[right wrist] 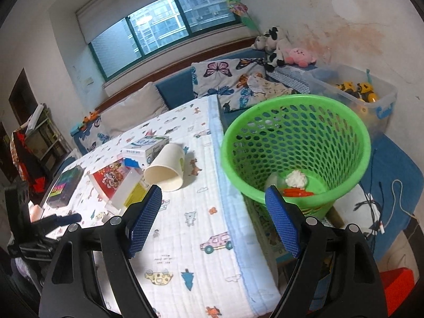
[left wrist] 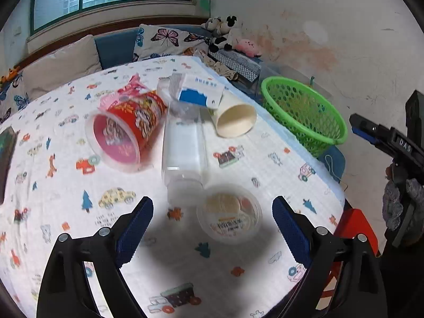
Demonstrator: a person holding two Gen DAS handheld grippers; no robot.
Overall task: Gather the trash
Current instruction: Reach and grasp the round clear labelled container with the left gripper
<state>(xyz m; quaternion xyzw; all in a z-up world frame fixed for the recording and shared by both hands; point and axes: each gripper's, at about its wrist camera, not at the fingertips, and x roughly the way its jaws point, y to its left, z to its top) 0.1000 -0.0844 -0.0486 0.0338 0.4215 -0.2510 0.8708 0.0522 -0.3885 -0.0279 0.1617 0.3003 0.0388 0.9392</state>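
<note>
We see the left gripper [left wrist: 213, 224] tilted down over the surface [left wrist: 238, 278], fingers [left wrist: 136, 226] spread wide with nothing gripped; a small lidded cup [left wrist: 229, 216] lies between them, untouched, and a clear bottle [left wrist: 184, 151] lies just beyond it. The right gripper [right wrist: 213, 218] points down more gently, straddling the surface edge; its fingers stand well apart and empty.

Motion blurs the left view; the label on the small cup is unreadable. The noodle tub [left wrist: 127, 129], carton [left wrist: 200, 92] and paper cup [left wrist: 234, 118] lie on their sides in a cluster. The person is barely visible.

Only the right view looks into the green basket [right wrist: 296, 143] beside the surface: a white wad [right wrist: 296, 179] and something orange [right wrist: 298, 192] sit at its bottom. In the left view we see just the basket's rim, plus the right gripper at the frame's edge.
</note>
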